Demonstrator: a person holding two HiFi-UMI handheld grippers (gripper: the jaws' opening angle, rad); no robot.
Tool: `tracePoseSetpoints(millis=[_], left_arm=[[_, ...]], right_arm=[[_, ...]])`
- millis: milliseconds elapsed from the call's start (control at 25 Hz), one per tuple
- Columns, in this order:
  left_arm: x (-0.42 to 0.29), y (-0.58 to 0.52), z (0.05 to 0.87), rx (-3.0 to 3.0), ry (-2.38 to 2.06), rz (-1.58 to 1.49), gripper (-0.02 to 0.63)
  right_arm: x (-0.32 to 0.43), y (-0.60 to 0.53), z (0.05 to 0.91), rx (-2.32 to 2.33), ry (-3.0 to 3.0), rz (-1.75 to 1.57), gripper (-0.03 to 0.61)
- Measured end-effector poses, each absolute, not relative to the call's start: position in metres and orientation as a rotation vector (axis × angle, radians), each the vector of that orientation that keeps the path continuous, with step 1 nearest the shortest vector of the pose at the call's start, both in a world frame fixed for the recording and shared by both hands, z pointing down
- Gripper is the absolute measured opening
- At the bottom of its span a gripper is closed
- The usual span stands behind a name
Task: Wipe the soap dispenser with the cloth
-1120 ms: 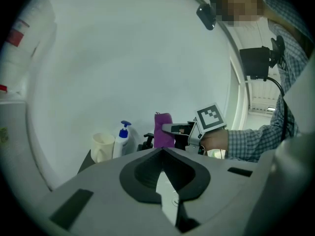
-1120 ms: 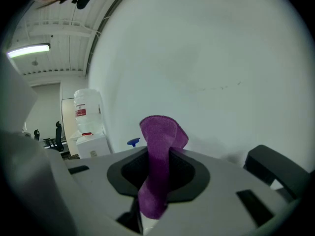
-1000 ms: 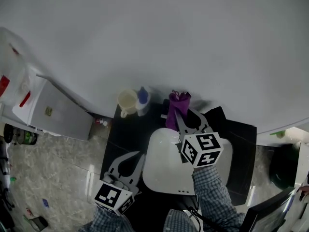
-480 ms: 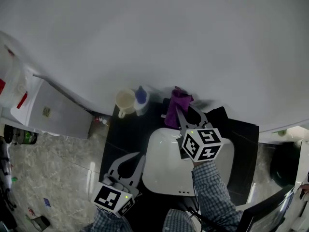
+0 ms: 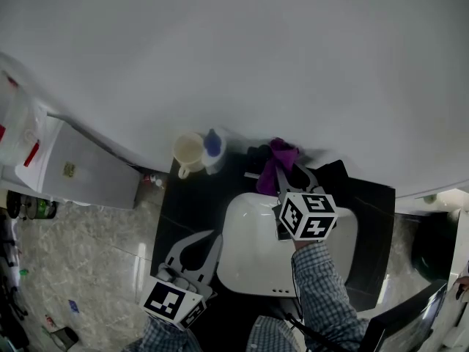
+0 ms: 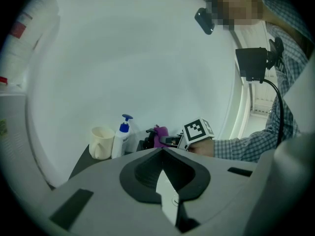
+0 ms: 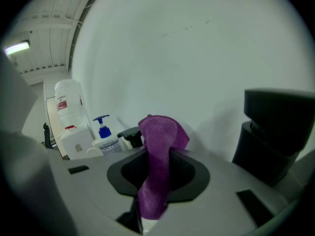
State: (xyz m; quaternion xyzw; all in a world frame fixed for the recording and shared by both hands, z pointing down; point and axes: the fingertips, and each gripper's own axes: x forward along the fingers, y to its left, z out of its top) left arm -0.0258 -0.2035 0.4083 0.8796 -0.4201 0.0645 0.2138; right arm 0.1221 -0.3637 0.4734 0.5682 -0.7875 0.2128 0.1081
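Right gripper view: centre frame, the right gripper [image 7: 156, 167] pinches the purple cloth [image 7: 162, 132]; the soap dispenser [image 7: 104, 137] stands lower left. The left gripper [image 6: 163, 155] is closed and empty.

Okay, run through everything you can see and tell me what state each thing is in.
Left gripper, shut and empty.
Right gripper, shut on the purple cloth.
Purple cloth, bunched, pinched between the jaws.
Soap dispenser, upright, untouched.
Mug, upright beside the dispenser.
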Motion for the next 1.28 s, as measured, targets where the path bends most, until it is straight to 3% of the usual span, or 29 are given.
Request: tracePoseSetpoints(millis=[720,1280], left_arm=[[-0.037,-0.206,0.421,2.424,-1.196,0.210,0.011],[-0.040,-0.202,0.413,2.444,-1.181,0.196,0.011]], right_arm=[[0.145,-0.360,0.537,1.738,-2.115,0.670,0.091],[0.145,-0.344,0.487,1.759,-2.176,0.588,0.091]])
